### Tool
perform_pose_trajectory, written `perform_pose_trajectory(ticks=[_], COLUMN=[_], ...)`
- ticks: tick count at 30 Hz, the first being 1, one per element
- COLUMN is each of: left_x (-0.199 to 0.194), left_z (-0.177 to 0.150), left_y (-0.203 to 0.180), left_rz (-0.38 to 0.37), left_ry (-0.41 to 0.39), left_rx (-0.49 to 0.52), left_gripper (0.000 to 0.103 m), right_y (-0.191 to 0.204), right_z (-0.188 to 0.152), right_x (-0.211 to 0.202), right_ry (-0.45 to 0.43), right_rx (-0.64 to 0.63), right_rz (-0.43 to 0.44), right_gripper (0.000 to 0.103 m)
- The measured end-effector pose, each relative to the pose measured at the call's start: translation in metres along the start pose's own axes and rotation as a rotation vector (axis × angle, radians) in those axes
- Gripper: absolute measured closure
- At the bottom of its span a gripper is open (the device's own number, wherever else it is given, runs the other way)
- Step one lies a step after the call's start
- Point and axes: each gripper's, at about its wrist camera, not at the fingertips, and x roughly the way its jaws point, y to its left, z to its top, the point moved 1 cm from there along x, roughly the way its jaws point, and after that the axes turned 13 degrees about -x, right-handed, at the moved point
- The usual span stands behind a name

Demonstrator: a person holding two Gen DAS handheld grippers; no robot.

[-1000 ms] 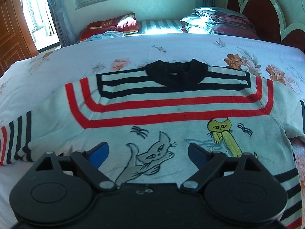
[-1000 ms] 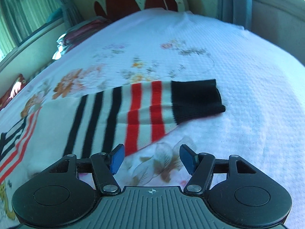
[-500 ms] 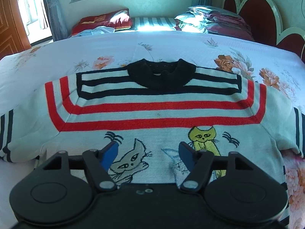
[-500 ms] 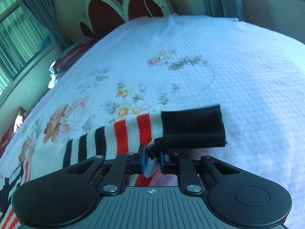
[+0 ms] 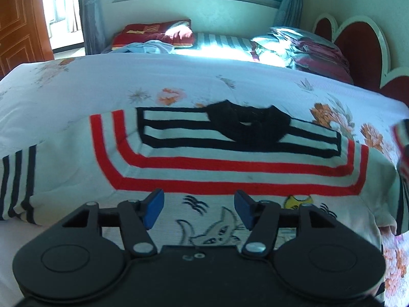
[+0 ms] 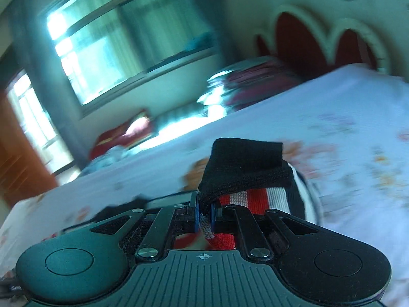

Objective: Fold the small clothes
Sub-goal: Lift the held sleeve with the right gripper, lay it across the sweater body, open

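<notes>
A small white sweater (image 5: pixel 204 176) with red and black stripes, a black collar (image 5: pixel 249 125) and cat pictures lies flat, front up, on the bed. My left gripper (image 5: pixel 199 208) is open and empty, low over the sweater's chest. My right gripper (image 6: pixel 204 211) is shut on the sweater's right sleeve near its black cuff (image 6: pixel 245 163) and holds it lifted off the bed. That raised sleeve shows blurred at the right edge of the left wrist view (image 5: pixel 402 148). The other sleeve (image 5: pixel 18 181) lies flat at the left.
The bed has a white floral cover (image 5: pixel 76 87). Folded bedding (image 5: pixel 301 48) and a red pillow (image 5: pixel 153 33) lie beyond it under the window. A red and white headboard (image 5: pixel 358 41) stands at the right. A wooden door (image 5: pixel 18 25) is at the left.
My right gripper closed on the sleeve near the cuff, then lifted it and swung it left toward the sweater body. My left gripper moved forward over the chest and stayed open.
</notes>
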Motion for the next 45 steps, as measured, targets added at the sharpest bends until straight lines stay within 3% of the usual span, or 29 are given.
perform_pose_trajectory(ticks=[4,8,11,12,13,16,21,23,24,26,28,30,31,32,34,39,40,42,45], left_x=[0.001,0.007,0.013,0.014,0.016,0.023,0.050,0.061,0.065,0.068,0.073,0.076,0.077,0.076,0.068,0.034,0.029,0.026,0.046], left_z=[0.008,0.012,0.012,0.010,0.009,0.003,-0.012,-0.016,-0.017,-0.017,-0.016,-0.016,-0.016,-0.016,-0.012,0.022,0.029,0.039,0.036], left_y=[0.026,0.043,0.043,0.042,0.038,0.024,0.006,0.002,0.001,0.001,-0.001,-0.005,-0.005,-0.006,-0.010,-0.003,0.002,0.015,0.032], left_rz=[0.006,-0.025,-0.069,-0.085,-0.103,-0.153,-0.247,-0.252,-0.253,-0.286,-0.288,-0.297,-0.306,-0.312,-0.333,-0.389,-0.386,-0.348,-0.272], left_ry=[0.000,0.024,0.049,0.053,0.060,0.096,0.245,0.276,0.270,0.245,0.253,0.251,0.254,0.244,0.206,0.036,0.003,-0.046,-0.021], left_rx=[-0.024,-0.049,-0.051,-0.046,-0.039,-0.012,-0.046,-0.064,-0.078,-0.114,-0.142,-0.141,-0.149,-0.153,-0.137,-0.160,-0.166,-0.172,-0.190], left_gripper=[0.041,0.039,0.030,0.029,0.027,0.023,0.024,0.040,0.043,0.064,0.069,0.089,0.092,0.094,0.096,0.096,0.096,0.096,0.096], right_y=[0.080,0.124,0.132,0.131,0.128,0.116,0.079,0.061,0.055,0.037,0.019,0.008,0.004,0.002,-0.003,-0.009,-0.008,-0.006,-0.001], right_z=[-0.022,-0.054,-0.066,-0.066,-0.065,-0.059,-0.067,-0.075,-0.078,-0.084,-0.088,-0.090,-0.090,-0.091,-0.090,-0.089,-0.087,-0.084,-0.082], right_x=[0.047,0.088,0.086,0.081,0.074,0.056,0.015,0.000,-0.004,-0.008,-0.012,-0.012,-0.010,-0.008,0.001,0.027,0.029,0.030,0.021], right_ry=[0.105,0.250,0.268,0.254,0.236,0.212,0.196,0.201,0.201,0.210,0.210,0.215,0.220,0.219,0.238,0.255,0.254,0.252,0.205], right_rx=[-0.109,-0.140,-0.149,-0.146,-0.147,-0.131,-0.187,-0.203,-0.204,-0.194,-0.140,-0.126,-0.128,-0.130,-0.133,-0.119,-0.121,-0.117,-0.128], right_rz=[0.155,0.244,0.270,0.268,0.265,0.237,0.074,0.007,-0.024,-0.094,-0.127,-0.158,-0.166,-0.169,-0.168,-0.173,-0.174,-0.161,-0.163], right_gripper=[0.095,0.092,0.061,0.042,0.037,0.037,0.037,0.037,0.037,0.037,0.037,0.037,0.038,0.043,0.068,0.072,0.077,0.084,0.086])
